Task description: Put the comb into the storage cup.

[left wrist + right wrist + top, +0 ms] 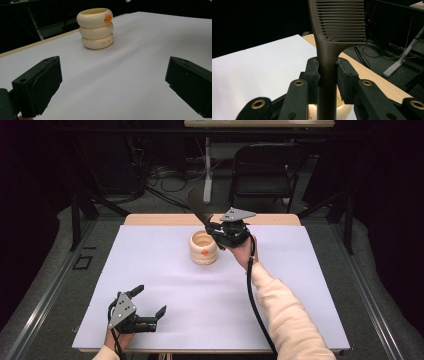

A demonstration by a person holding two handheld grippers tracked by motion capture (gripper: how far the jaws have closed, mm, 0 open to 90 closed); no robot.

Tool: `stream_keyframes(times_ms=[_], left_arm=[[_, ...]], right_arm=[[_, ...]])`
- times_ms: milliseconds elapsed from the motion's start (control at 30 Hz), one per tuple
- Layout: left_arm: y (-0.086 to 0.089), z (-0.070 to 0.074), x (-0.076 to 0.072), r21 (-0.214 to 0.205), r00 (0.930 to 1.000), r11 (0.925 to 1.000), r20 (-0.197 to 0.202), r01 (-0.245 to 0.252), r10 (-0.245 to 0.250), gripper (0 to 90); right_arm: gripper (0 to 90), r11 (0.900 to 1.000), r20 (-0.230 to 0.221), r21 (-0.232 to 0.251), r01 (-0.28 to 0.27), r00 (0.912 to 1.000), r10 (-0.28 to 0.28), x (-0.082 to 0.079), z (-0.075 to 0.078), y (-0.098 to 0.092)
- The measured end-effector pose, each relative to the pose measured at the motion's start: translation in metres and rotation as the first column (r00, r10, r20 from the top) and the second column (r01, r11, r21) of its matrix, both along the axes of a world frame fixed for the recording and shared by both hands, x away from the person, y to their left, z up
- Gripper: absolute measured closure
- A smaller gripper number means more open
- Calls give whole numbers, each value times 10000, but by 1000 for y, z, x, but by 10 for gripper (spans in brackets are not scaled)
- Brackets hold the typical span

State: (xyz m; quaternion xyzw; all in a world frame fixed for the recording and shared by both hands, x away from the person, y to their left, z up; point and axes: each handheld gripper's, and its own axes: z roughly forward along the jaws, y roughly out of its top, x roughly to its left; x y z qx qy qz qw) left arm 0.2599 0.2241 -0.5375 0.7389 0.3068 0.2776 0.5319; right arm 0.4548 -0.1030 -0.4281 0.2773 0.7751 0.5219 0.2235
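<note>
A cream holder (204,248) made of three stacked rings with an orange spot stands at the middle back of the white table; the left gripper view shows the holder (96,28) upright and apart from the jaws. My right gripper (216,231) hovers just right of and above its rim, shut on a dark brown comb (198,208) that points up and back. In the right gripper view the pads (313,75) clamp the comb's handle (326,72), teeth at the top, and the holder's rim (343,108) lies below. My left gripper (150,301) rests open near the front left edge.
The white tabletop (150,270) has a wooden strip (160,219) along its far edge. A black folding chair (264,170), a white stand leg (207,170) and cables stand on the dark floor behind. A black cable (254,305) trails along the right forearm.
</note>
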Motion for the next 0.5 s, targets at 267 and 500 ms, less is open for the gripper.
stream_keyframes(times_ms=[267, 500], left_arm=[[0, 0, 0, -3, 10000, 10000, -3, -23, 23, 7], [0, 0, 0, 1, 10000, 10000, 12, -11, 11, 8]], right_arm=[[723, 10000, 135, 24, -9, 9999, 9, 1, 4, 2], [722, 10000, 253, 95, -13, 9997, 11, 2, 7, 3]])
